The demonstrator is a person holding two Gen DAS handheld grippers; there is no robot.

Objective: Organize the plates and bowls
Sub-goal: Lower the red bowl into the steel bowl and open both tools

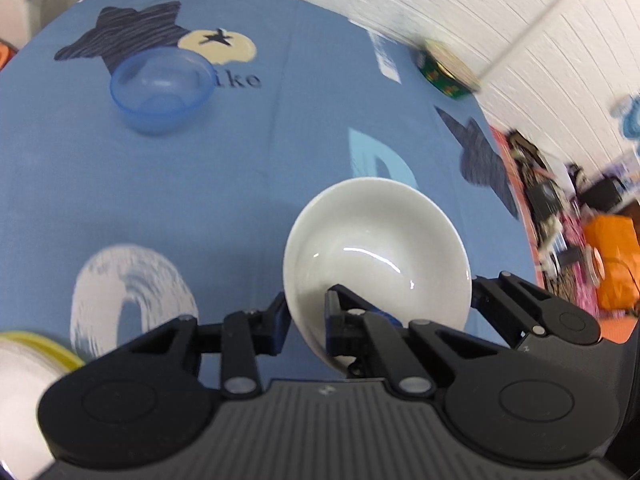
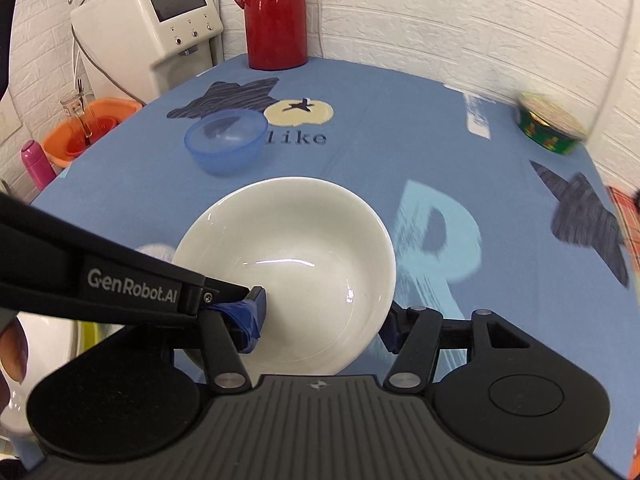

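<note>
A white bowl (image 1: 376,256) (image 2: 288,256) hangs tilted above the blue tablecloth (image 1: 224,184). My left gripper (image 1: 306,320) is shut on its near rim, one finger inside and one outside. In the right wrist view that inner finger (image 2: 256,304), wrapped in blue tape, reaches in from the left. My right gripper (image 2: 316,330) stands open at the bowl's near side, its right fingertip (image 2: 390,328) against the outer wall. A translucent blue bowl (image 1: 162,88) (image 2: 226,140) sits upright farther back on the cloth.
A red thermos (image 2: 274,12) stands at the table's far edge, with a white dispenser (image 2: 160,20) behind it on the left. A green tub (image 2: 548,124) sits far right. A yellow-rimmed white dish (image 1: 28,376) lies near left. An orange basin (image 2: 88,124) is off the table's left side.
</note>
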